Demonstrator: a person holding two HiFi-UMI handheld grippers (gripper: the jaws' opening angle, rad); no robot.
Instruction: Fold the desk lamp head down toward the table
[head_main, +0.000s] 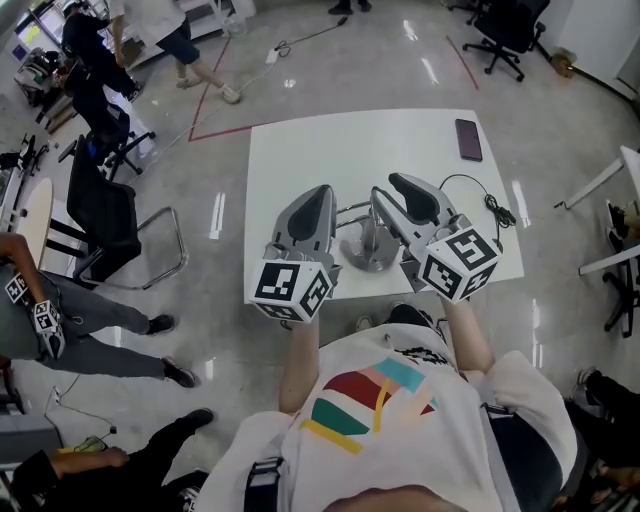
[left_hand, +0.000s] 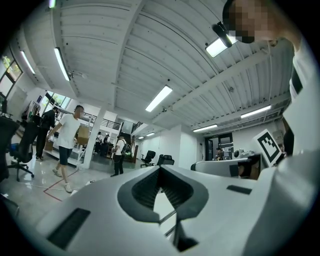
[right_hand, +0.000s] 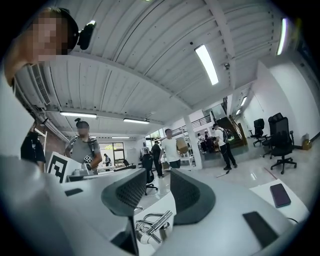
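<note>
Black phone (head_main: 468, 139) and cable (head_main: 492, 207) on white table (head_main: 300, 160), right of lamp (head_main: 367, 252).

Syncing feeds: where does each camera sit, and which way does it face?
Head view: on person's head, steeply down at table, desk lamp, left gripper, right gripper; forearms, shirt show.
Left gripper view: on it, level across room; shut jaws.
Right gripper view: on it, level; open jaws frame desk lamp.
Shared: head and right gripper views show desk lamp, phone.

White short-sleeved T-shirt (head_main: 400, 425), printed with red, teal, peach and yellow bands. Left gripper (head_main: 320, 192) and right gripper (head_main: 396, 190) are formed as grey moulded shells, lined with dark ribbed pads (right_hand: 185, 192); each is fitted with a black-and-white marker cube (head_main: 292, 288).
</note>
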